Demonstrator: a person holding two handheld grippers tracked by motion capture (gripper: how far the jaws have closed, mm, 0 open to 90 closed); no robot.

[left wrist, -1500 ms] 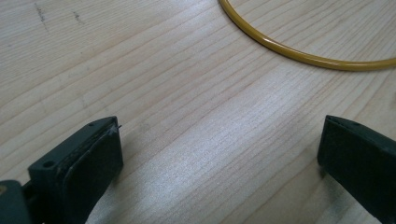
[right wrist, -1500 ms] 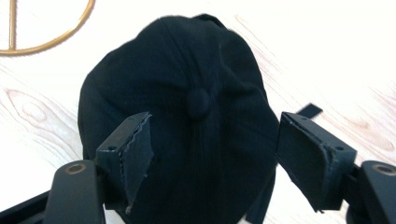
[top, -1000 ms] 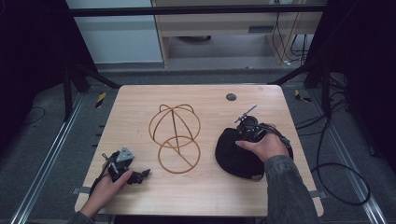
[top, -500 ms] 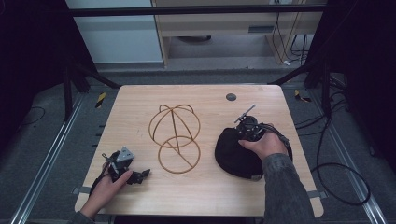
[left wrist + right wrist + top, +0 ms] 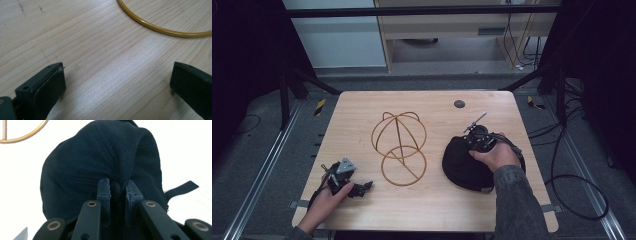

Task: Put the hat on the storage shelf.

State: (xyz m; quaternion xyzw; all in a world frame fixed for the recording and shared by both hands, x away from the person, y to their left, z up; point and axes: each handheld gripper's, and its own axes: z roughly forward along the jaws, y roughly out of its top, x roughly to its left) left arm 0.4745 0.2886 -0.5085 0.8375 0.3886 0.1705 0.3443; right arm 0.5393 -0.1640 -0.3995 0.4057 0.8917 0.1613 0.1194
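Observation:
A dark navy cap [image 5: 462,165] lies on the right half of the wooden table [image 5: 432,210]. My right gripper [image 5: 478,142] rests on top of it. In the right gripper view a fold of the cap's cloth [image 5: 117,187] is pinched between the jaws of that gripper [image 5: 117,192], and the strap [image 5: 182,187] sticks out at the right. A gold wire hat stand [image 5: 399,145] sits at the table's middle. My left gripper [image 5: 362,187] lies low at the front left with its jaws wide apart over bare wood, and the stand's base ring [image 5: 160,27] curves just beyond it.
A small dark round hole cover [image 5: 459,104] sits near the table's far edge. A black cable [image 5: 572,185] trails off the table's right side. Metal rails and dark floor surround the table, and shelving stands behind it.

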